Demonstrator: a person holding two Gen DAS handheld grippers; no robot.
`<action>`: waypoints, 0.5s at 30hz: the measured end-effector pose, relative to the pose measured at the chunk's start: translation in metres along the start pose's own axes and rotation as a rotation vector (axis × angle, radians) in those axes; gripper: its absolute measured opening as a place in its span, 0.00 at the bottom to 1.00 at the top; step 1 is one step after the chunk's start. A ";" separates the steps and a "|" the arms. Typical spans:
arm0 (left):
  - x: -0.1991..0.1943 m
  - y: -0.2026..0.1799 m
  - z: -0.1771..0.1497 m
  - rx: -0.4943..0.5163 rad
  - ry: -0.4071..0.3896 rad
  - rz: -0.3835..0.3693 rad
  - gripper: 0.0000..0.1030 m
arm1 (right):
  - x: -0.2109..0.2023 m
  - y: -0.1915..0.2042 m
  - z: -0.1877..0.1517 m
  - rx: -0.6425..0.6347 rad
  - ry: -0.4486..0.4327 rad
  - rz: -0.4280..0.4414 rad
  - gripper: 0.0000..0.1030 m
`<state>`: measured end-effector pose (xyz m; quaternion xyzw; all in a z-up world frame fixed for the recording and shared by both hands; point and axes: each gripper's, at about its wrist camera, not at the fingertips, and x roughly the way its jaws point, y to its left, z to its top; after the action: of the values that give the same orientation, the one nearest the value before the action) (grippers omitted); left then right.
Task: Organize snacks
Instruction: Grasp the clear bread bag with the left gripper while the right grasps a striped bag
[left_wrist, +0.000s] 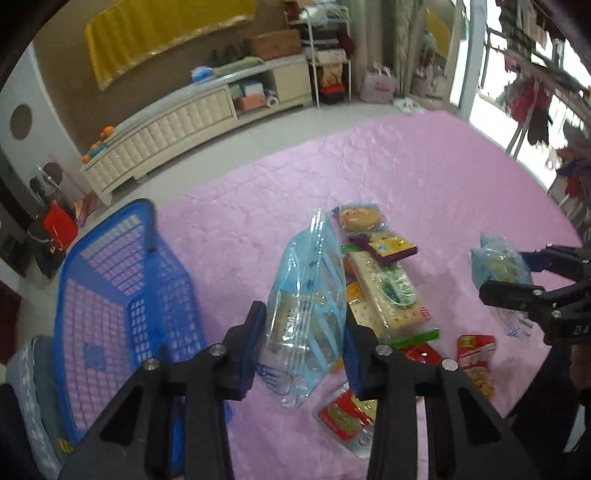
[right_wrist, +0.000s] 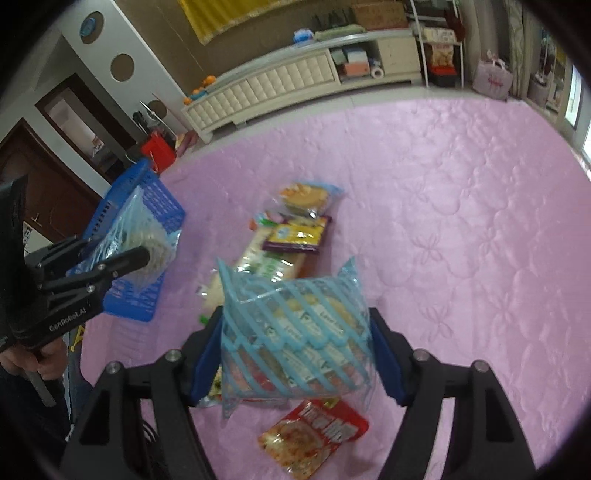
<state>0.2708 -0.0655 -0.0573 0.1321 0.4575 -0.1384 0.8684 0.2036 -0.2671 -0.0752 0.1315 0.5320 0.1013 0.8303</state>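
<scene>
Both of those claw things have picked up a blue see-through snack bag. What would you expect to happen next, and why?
Probably the left gripper carries its blue bag sideways over the blue basket and drops it in: the bag is clamped and lifted off the pink cover, and the basket beside it looks empty.

The pink bedspread is soft quilted cloth, matt, with stitched flower shapes puckering its surface. The blue basket is hard plastic lattice with a slight sheen, while the two blue-striped bags are thin clear film, glossy and crinkled, and the red packet is shiny printed foil. Both grippers are matt black plastic with bright metal bolt heads and smooth blue pads.
</scene>
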 end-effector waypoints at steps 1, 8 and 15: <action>-0.012 0.003 -0.005 -0.020 -0.014 -0.015 0.33 | -0.004 0.003 -0.002 -0.008 -0.002 -0.004 0.73; -0.061 0.016 -0.026 -0.054 -0.089 -0.032 0.30 | -0.036 0.044 0.004 -0.060 -0.069 -0.030 0.71; -0.107 0.039 -0.042 -0.087 -0.169 -0.035 0.30 | -0.054 0.088 0.012 -0.130 -0.118 -0.012 0.70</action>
<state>0.1949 -0.0020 0.0123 0.0740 0.3904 -0.1443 0.9063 0.1898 -0.2017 0.0046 0.0796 0.4750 0.1226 0.8678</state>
